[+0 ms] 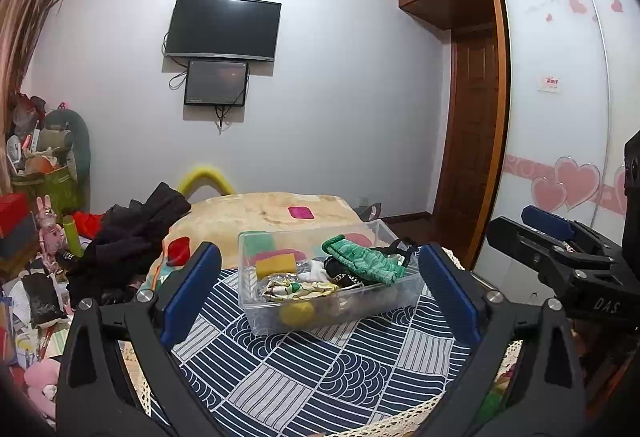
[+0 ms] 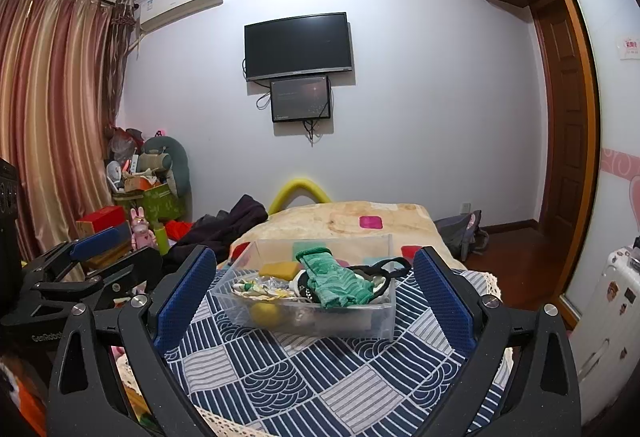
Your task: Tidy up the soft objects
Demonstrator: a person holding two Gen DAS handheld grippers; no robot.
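Landmark: clear plastic bin (image 1: 332, 301) (image 2: 308, 317), standing on the blue-and-white patterned cloth (image 1: 320, 369) (image 2: 320, 377).
Dark clothes pile (image 1: 132, 241) (image 2: 224, 225): left of the bin and beyond it, heaped on the bed edge, apart from the bin.
Left gripper (image 1: 320, 289): nearer the camera than the bin, fingers spread wide with the bin showing between the blue pads (image 1: 188, 293); nothing held. From the right wrist view it appears left of the bin (image 2: 96, 249), low and apart from it.
Yellow sponge (image 1: 276, 265) (image 2: 280, 269): inside the bin, far-left part.
Floral cloth (image 1: 296, 287) (image 2: 260, 287): inside the bin, left-centre, crumpled on top of the other contents.
Yellow ball (image 1: 297, 313) (image 2: 264, 313): inside the bin, against the near wall, under the floral cloth.
Green striped cloth (image 1: 360, 259) (image 2: 336, 281): inside the bin, right-centre, draped on top, one end raised near the far wall.
Black strap item (image 1: 396, 251) (image 2: 380, 269): inside the bin, right end, partly under the green cloth; I cannot tell what it is.
Right gripper (image 2: 316, 289): nearer the camera than the bin, fingers wide apart, bin framed between the pads (image 2: 444, 297); empty. From the left wrist view it sits right of the bin (image 1: 552, 233), not touching it.
Beige blanket (image 1: 256, 213) (image 2: 340, 217): beyond the bin, covering the bed.
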